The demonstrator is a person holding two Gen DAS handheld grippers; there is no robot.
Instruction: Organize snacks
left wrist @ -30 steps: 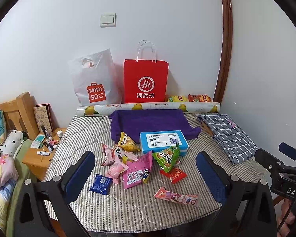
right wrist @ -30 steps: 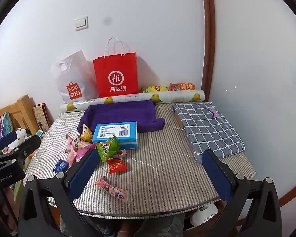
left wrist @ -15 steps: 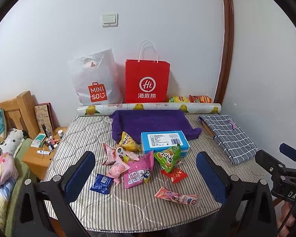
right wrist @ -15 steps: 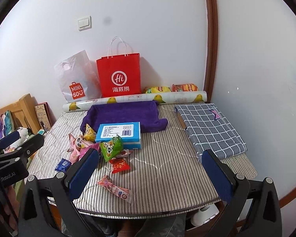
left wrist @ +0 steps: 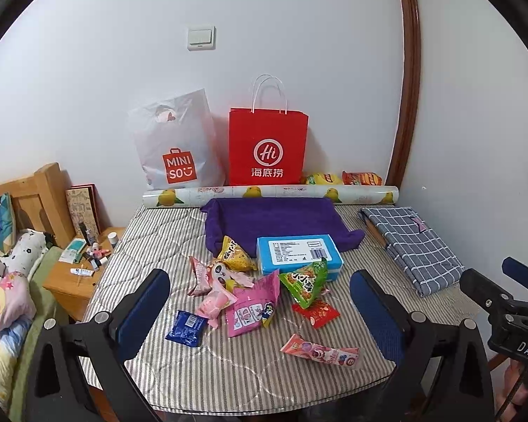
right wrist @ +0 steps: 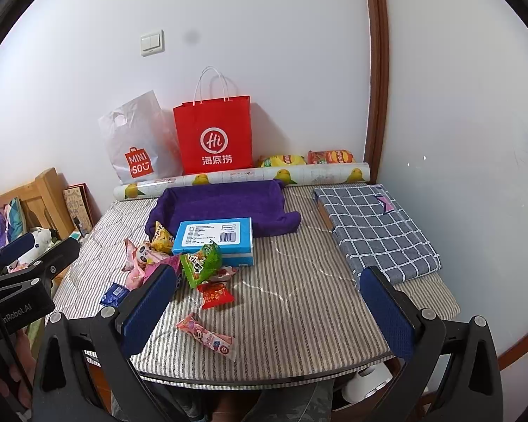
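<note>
Both grippers hang back over the near edge of the striped counter (left wrist: 151, 232), and nothing is picked up yet. The left gripper (left wrist: 260, 313) has its fingers spread wide with nothing between them; the right gripper (right wrist: 276, 309) is the same, fingers wide apart and empty. Held this way, high and back, each camera takes in the whole spread, which probably serves to choose a first item.

The snacks lie in a loose heap left of centre, not sorted. A blue box (left wrist: 299, 255) sits flat with its label up, its far edge against the purple cloth (left wrist: 274, 219). A green triangular packet (left wrist: 306, 283) leans on the box's near side, with a small red packet (left wrist: 316, 313) just beside it nearer the edge. A yellow packet (left wrist: 236, 256) rests at the cloth's left corner. Pink packets overlap each other; the big pink pouch (left wrist: 251, 307) lies partly on them. A small blue packet (left wrist: 186, 323) and a long pink stick pack (left wrist: 320, 350) lie apart, nearest the grippers, so they look the easiest to reach.

The purple cloth appears to cover a shallow tray, perhaps the place meant for the snacks, though I cannot tell. At the far wall stand a red paper bag (left wrist: 267, 151) and a white plastic bag (left wrist: 176, 144), upright behind a patterned roll (left wrist: 271, 193).
</note>
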